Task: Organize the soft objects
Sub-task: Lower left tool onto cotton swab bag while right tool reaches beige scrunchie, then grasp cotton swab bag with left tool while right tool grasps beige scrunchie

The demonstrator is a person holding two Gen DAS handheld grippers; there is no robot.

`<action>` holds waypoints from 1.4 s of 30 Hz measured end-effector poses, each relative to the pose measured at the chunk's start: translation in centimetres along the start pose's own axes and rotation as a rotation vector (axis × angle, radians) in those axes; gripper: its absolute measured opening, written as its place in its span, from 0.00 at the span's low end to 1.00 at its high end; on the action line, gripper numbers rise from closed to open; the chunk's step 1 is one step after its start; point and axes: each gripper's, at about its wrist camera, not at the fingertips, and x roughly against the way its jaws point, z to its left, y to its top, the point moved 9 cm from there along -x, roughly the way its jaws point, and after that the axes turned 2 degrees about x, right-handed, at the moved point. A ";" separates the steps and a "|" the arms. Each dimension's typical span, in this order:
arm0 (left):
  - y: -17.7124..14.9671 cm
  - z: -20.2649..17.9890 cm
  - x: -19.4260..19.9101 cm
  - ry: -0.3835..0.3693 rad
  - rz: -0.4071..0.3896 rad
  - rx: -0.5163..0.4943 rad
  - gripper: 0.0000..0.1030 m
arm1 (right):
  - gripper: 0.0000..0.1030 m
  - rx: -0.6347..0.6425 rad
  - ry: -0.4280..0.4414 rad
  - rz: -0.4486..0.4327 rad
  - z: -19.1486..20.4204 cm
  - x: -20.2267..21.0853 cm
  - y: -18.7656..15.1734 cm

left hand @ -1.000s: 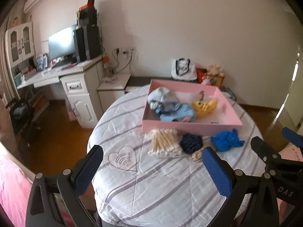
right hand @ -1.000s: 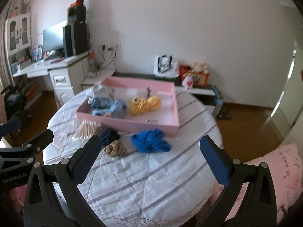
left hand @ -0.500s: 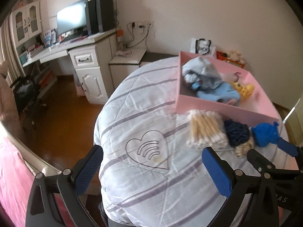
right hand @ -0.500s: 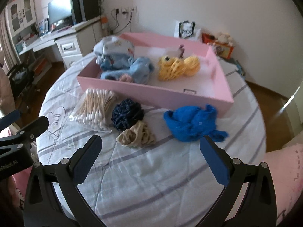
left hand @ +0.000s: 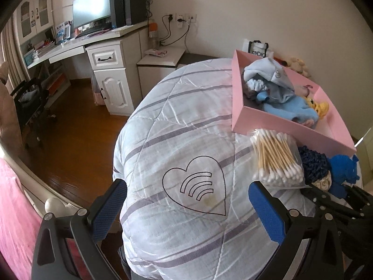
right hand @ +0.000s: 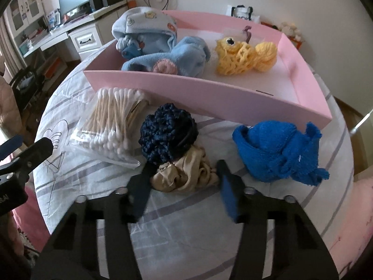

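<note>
Right tongs [right hand: 183, 184] straddle the beige fabric wad [right hand: 184, 175] on the tabletop [right hand: 233, 228], jaws narrowed but seemingly not yet clamped. Left tongs [left hand: 187, 206] hang wide, empty. Step: pickup. Next likely needs a firm pinch, then lift into the pink tray [right hand: 209, 95].

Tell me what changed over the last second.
The right gripper moved in low, its fingers narrowing around the beige cloth, not yet clamped. The left gripper swung left and stays open, empty. The box, swabs and knits lie as before.
</note>
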 end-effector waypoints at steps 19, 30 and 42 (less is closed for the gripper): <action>-0.2 -7.6 2.3 -0.078 -0.020 -0.110 1.00 | 0.33 -0.160 -0.077 -0.203 -8.4 8.9 0.6; 1.4 -9.5 -3.2 -0.069 0.051 -0.100 1.00 | 0.33 -0.261 -0.114 -0.157 -13.8 5.9 0.4; 1.8 -10.3 -6.5 -0.119 0.076 -0.119 0.55 | 0.34 -0.264 -0.100 -0.109 -14.0 2.8 0.7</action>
